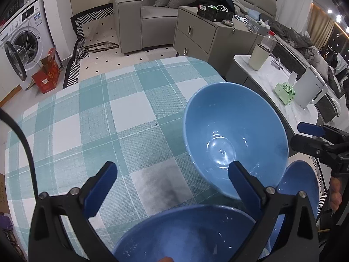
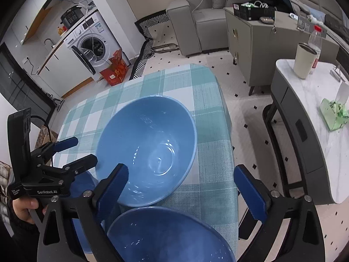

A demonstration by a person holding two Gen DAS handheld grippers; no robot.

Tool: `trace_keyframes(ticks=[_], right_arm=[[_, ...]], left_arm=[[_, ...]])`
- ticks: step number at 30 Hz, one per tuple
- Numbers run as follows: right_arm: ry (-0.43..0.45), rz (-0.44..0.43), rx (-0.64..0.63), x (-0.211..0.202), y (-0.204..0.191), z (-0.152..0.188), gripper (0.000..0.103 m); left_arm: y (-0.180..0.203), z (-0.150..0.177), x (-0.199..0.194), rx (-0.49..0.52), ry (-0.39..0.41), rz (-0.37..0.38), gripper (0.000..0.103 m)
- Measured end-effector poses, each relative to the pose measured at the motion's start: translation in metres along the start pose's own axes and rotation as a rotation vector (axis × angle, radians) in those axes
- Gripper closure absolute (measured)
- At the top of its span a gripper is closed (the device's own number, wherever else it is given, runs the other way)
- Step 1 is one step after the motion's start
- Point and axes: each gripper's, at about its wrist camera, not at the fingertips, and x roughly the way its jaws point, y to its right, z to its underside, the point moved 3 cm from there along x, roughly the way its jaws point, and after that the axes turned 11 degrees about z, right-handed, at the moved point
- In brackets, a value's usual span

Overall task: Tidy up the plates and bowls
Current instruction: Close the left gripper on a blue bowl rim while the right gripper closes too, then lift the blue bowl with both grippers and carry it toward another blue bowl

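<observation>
Three blue bowls sit on the checked tablecloth (image 1: 98, 118). The light blue bowl (image 1: 235, 137) stands farthest from me; it also shows in the right wrist view (image 2: 148, 150). A darker blue bowl (image 1: 185, 233) lies under my left gripper (image 1: 172, 187), which is open, its jaws wide apart. A third blue bowl (image 1: 301, 187) sits at the right, partly hidden. My right gripper (image 2: 185, 187) is open above another view of the near bowl (image 2: 170, 238). The left gripper shows in the right wrist view (image 2: 74, 150), the right gripper in the left wrist view (image 1: 309, 135).
A marble side table (image 2: 322, 113) at the right holds a cream cup (image 2: 304, 60), a bottle (image 2: 315, 41) and a green tissue pack (image 2: 333, 113). A grey cabinet (image 1: 196, 32), sofa (image 1: 152, 4) and washing machine (image 1: 24, 37) stand beyond.
</observation>
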Motion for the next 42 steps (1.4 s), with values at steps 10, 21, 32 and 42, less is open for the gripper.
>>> trace_keyframes(ticks=[10,21,32,42], right_arm=[[-0.076,0.007,0.020,0.035,0.004,0.001,0.022],[-0.123,-0.006,-0.015,0.054,-0.006,0.009,0.047],[-0.113,-0.014,-0.045,0.055,-0.015,0.011,0.069],[-0.086,0.019,-0.073,0.052,-0.019,0.010,0.073]], left_arm=[[0.002,-0.001,0.020,0.006,-0.053,0.024,0.033],[0.010,-0.002,0.027,0.033,-0.072,0.064,0.060],[0.015,-0.001,0.026,0.052,-0.073,0.074,0.069],[0.026,-0.001,0.022,0.101,-0.061,0.069,0.070]])
